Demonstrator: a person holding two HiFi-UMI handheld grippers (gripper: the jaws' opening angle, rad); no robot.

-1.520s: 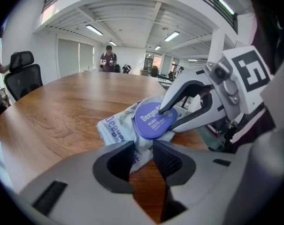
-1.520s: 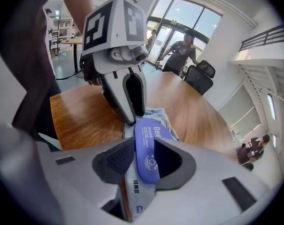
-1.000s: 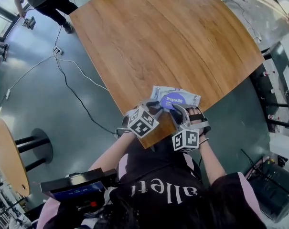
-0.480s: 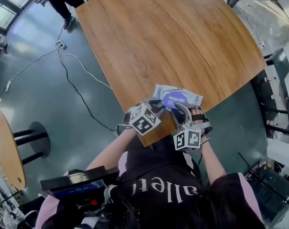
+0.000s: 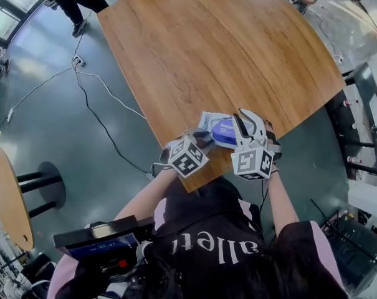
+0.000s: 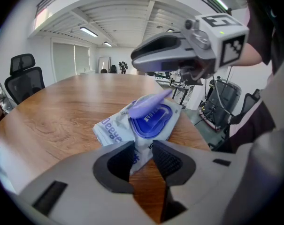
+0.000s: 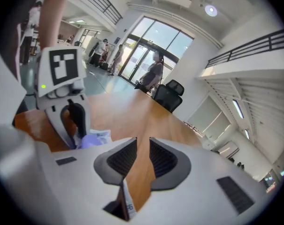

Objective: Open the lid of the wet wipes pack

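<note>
At table (image 5: 238, 48) near corner: wet wipes pack (image 5: 214, 126), flat on the wood, lower centre of head view.
Left gripper (image 6: 142, 145): closed in on the pack's near corner from both sides, pinching it (bottom centre of its own view); marker cube (image 5: 187, 159) lower left of the pack in head view.
Right gripper (image 7: 142, 139): above the pack's right end, aimed along the tabletop; just been closing, down to a narrow slit between the jaws, only bare wood visible through it, nothing gripped.
White strip (image 7: 125, 200): thin, printed, low in that slit near the jaw roots; identity unclear.
Lid (image 6: 149, 104): purple, swung up off the blue opening rim (image 6: 156, 124), centre of left gripper view; tip close under the right gripper, contact not readable.
Floor (image 5: 45, 136): grey, cable (image 5: 116, 98) trailing down the left of head view.
</note>
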